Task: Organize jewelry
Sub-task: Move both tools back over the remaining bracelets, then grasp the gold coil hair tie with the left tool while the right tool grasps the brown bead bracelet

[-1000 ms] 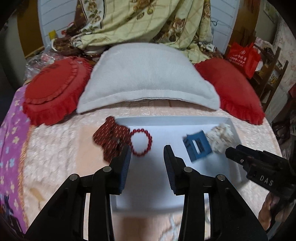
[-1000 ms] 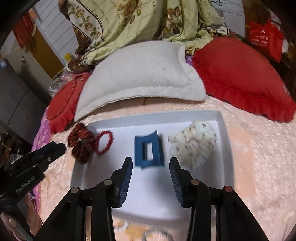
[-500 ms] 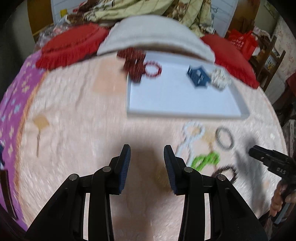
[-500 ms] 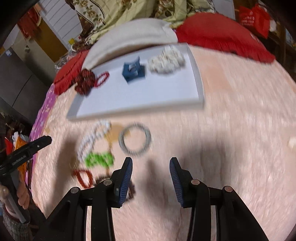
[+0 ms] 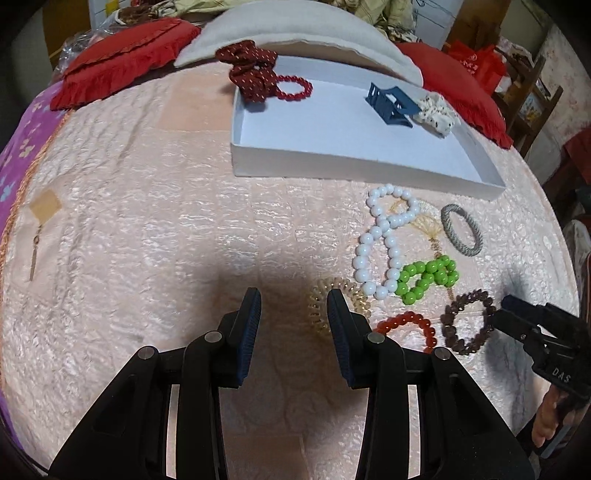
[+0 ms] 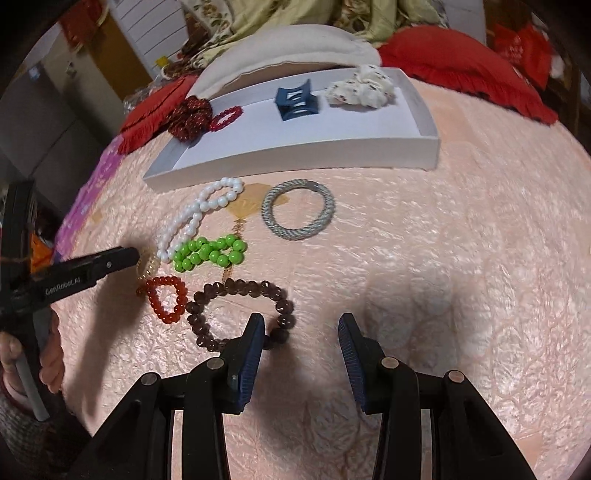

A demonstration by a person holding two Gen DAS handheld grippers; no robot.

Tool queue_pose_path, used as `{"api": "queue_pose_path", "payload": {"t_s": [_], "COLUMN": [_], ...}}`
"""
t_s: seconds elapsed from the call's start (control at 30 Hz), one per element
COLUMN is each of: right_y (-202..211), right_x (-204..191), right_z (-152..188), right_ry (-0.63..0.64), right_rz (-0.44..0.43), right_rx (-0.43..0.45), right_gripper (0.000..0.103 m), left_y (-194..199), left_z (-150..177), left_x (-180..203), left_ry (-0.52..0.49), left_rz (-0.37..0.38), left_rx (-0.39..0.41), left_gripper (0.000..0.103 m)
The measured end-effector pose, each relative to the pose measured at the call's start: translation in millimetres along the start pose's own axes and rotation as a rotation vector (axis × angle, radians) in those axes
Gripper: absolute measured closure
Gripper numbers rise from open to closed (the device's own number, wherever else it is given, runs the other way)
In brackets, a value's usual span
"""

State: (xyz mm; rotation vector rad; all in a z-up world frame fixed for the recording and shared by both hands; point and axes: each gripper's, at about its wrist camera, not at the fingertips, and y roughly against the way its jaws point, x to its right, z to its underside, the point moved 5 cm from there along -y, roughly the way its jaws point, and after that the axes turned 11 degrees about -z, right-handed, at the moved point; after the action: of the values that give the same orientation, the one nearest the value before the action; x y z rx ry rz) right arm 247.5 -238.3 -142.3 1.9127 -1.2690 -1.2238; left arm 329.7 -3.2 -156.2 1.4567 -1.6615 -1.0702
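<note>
Your left hand-held gripper hangs with its jaws spread wide and nothing between them, just left of the clear coil hair tie; its right finger overlaps that coil in view, though contact cannot be told. Your right hand-held gripper is equally wide open and empty, its left finger just beside the brown bead bracelet.

Taking the white tray as landmark: inside it, along the far wall, lie a dark red scrunchie, a red bead bracelet, a blue hair claw and a cream scrunchie. In front of the tray, on the pink quilted bed, lie white beads, a grey woven ring, green beads and an orange-red bracelet. Behind the tray sit a white pillow and red cushions.

The left tool reads "GenRobot.AI", the right one "DAS".
</note>
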Motion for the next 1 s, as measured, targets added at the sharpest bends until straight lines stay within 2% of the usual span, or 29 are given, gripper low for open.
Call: {"api": "queue_pose_path", "payload": {"t_s": [0.23,0.33,0.4,0.43,0.6,0.63,0.67,0.7,0.73,0.83,1.0], "right_y": [-11.4,-15.0,-16.4,-16.7,-18.3,-18.4,-18.6,-18.6,-18.9,-19.3,-6.9], "right_x": [-13.7,-20.5,-23.5,-25.1,-28.4,-28.9,-29.8,-30.5,-32.1,-34.5,-37.5], "right_z": [-2.4,0.2,1.6,2.1,2.6,2.6,2.8,3.1,3.7,3.6,1.3], "right_ry": [0.092,0.135,0.160,0.166,0.171,0.171,0.170,0.171,0.170,0.159,0.117], "right_rz": [0.086,0.137,0.166,0.163,0.160,0.159,0.157,0.160,0.152,0.130,0.069], "right_rx": [0.014,0.024,0.031,0.035,0.044,0.045,0.047,0.048,0.048,0.042,0.062], "right_gripper": [0.063,0.063,0.067,0.071,0.077,0.082,0.087,0.088,0.094,0.095,0.095], "left_y": [-4.3,-4.2,-4.7,-4.6,-4.7,-4.1,-2.9,-1.7,-0.8,1.0,17.6], "left_z": [-1.3,1.0,2.4,2.9,3.7,4.4,5.5,7.0,8.2,9.7,10.3], "left_x": [3.0,8.1,11.4,11.3,11.1,12.1,13.6,16.1,17.7,19.7,15.2], "left_ry": [-0.023,-0.059,-0.080,-0.085,-0.098,-0.106,-0.115,-0.125,-0.128,-0.130,-0.091], "left_rz": [-0.010,-0.040,-0.061,-0.066,-0.062,-0.062,-0.056,-0.043,-0.045,-0.065,-0.056], "left_rx": [0.031,0.059,0.076,0.080,0.089,0.089,0.088,0.080,0.073,0.065,0.070], "left_gripper": [0.067,0.067,0.067,0.067,0.067,0.070,0.084,0.092,0.093,0.094,0.095]}}
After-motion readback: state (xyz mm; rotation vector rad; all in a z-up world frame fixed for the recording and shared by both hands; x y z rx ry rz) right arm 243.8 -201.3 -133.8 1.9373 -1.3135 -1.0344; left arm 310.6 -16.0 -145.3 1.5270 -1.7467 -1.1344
